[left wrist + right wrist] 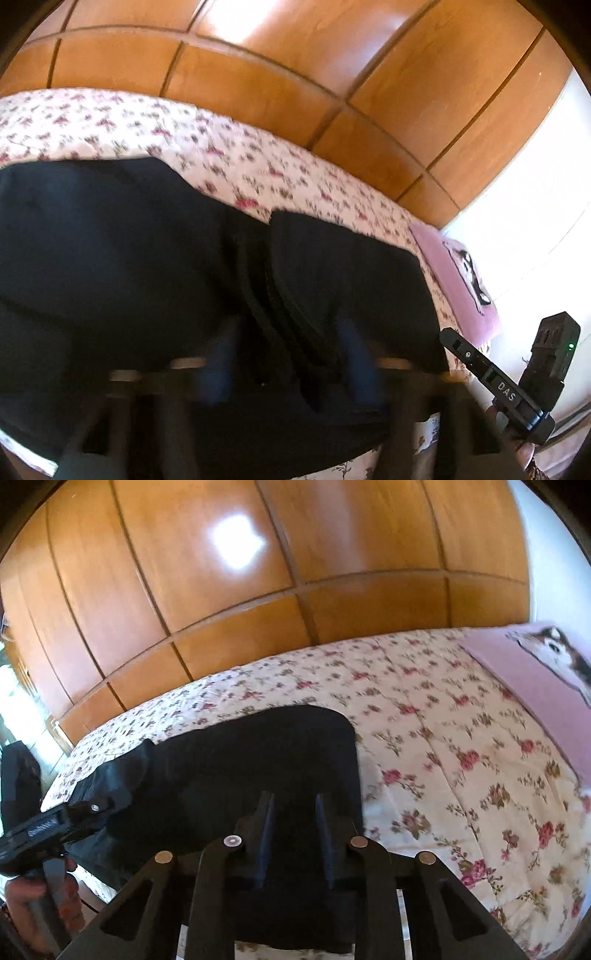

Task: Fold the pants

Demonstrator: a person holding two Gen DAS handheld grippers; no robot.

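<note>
— What is nearest to you in the left wrist view?

— Your left gripper (288, 354), low in the centre and blurred. A gathered ridge of the black fabric pants (110, 258) rises between its fingers and fills the gap, so those jaws are clamped on the cloth.

— And your other hand?

— Your right gripper (295, 834) sits at the bottom centre of its own view. Its jaws stand close together over the same dark cloth, but you cannot tell whether they pinch it. At the lower left of that frame your hand (26, 890) holds the left tool.

— Where do the pants lie?

— Spread flat on the bed with the white, rose-printed cover (443, 757), reaching from the near edge into the middle of both frames. In the left view they fill the left and centre; in the right view they take the lower left and centre.

— Beyond them?

— A pink pillow printed with a husky dog (535, 686) at the upper right, touching the bed cover, apart from the pants. Farthest back, glossy orange-brown wooden wardrobe panels (221, 627) span the top.
</note>
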